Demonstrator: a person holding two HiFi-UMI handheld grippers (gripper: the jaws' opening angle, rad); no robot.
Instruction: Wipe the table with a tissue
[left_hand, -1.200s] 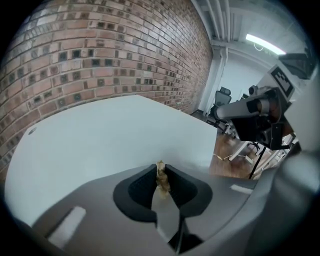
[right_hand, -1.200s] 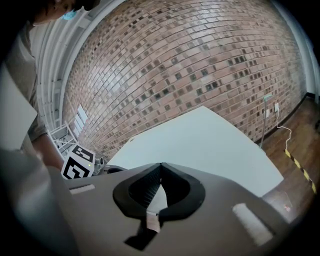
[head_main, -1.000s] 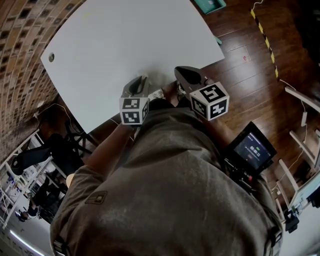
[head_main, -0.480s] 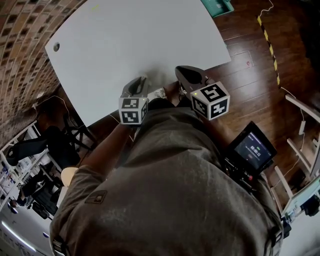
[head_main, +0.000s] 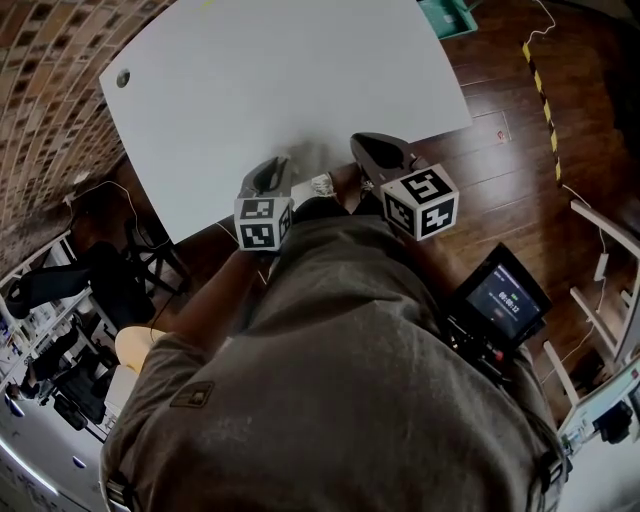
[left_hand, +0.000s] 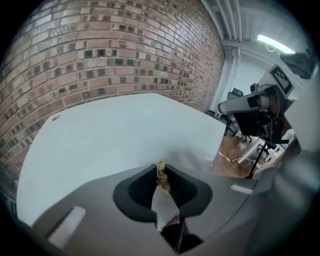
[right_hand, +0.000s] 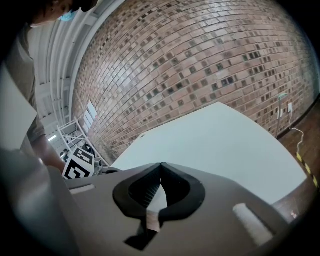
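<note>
White table (left_hand: 115, 135) below tissue (left_hand: 161, 180) between jaws of left gripper (left_hand: 160, 166)

head view: steeply down from above | gripper views: low, forward along jaws | shared: white table (head_main: 280, 90)

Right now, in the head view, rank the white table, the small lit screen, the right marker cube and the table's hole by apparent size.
1. White table, by far the largest.
2. Small lit screen and right marker cube: about alike. The cube is nearer the camera, so I won't rank them.
3. Table's hole, smallest.
</note>
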